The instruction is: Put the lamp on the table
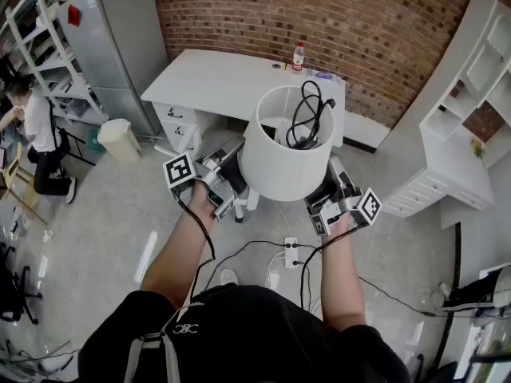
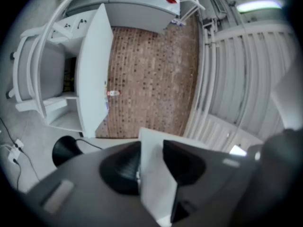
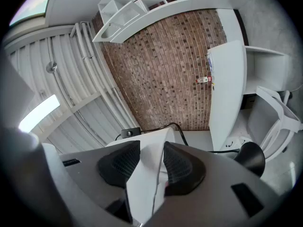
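Note:
I hold the lamp in the air in front of me, its white cylindrical shade (image 1: 283, 154) open at the top with the black cord (image 1: 306, 118) coiled inside. My left gripper (image 1: 236, 183) is shut on the shade's lower left wall, and my right gripper (image 1: 326, 188) is shut on its lower right wall. In the left gripper view the white shade wall (image 2: 154, 183) sits pinched between the black pads (image 2: 120, 167). The right gripper view shows the same wall (image 3: 147, 178) squeezed and creased. The lamp's black base (image 2: 64, 150) (image 3: 251, 157) shows below. The white table (image 1: 215, 78) stands ahead by the brick wall.
A bottle (image 1: 299, 56) stands at the table's far edge. A grey fridge (image 1: 112, 38) and a pale bin (image 1: 120, 138) are at the left, where a person (image 1: 36, 134) sits. White shelving (image 1: 479, 94) lines the right. A power strip (image 1: 291, 252) with cables lies on the floor.

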Demonstrator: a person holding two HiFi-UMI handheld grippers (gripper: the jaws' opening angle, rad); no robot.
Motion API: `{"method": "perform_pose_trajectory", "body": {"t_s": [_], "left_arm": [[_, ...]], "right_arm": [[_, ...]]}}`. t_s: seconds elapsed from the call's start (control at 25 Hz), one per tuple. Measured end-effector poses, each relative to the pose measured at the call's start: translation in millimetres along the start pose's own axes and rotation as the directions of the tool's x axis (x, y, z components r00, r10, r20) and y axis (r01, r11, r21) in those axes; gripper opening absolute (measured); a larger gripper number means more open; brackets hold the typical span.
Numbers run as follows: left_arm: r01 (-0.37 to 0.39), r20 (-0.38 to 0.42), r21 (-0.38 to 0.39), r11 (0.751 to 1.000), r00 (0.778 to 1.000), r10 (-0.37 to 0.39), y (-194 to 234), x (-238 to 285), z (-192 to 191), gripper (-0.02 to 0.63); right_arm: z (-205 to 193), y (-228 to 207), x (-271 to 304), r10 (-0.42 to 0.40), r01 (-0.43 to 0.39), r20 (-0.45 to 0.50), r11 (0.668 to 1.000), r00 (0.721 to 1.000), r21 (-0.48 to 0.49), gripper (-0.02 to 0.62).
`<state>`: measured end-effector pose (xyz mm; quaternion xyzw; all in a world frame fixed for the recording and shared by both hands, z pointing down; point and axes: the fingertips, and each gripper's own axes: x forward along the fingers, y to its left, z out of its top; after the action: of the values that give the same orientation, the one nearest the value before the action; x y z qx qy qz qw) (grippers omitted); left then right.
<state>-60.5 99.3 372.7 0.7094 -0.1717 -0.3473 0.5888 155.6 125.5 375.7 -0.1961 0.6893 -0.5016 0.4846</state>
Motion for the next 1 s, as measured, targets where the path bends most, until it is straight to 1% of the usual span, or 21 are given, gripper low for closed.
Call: {"method": "perform_pose_trajectory", "body": {"t_s": [0.44,0.64,1.0], "left_arm": [[0.006,0.016,0.002,1.0,1.0,-0.007,-3.0,-1.9,-7.8,0.132],[-0.003,0.016,0.003,1.0,1.0,0.003,0.9,-0.7,-15.8,0.132],[0.001,0.022,0.006,1.0,1.0,-0.001,7.6,9.9,-41.2,0.132]], "right_arm": [[2.0,3.5,-3.2,-0.003,0.003,-0.014,1.0,1.0,0.015,0.147],[5.8,2.9,-11.1,-0.017,0.017,-0.02,1.0,1.0,0.024,0.149],[22.3,10.0,-34.3,-0.03,0.031,-0.039,0.999,0.999,0.015,0.149]]}}
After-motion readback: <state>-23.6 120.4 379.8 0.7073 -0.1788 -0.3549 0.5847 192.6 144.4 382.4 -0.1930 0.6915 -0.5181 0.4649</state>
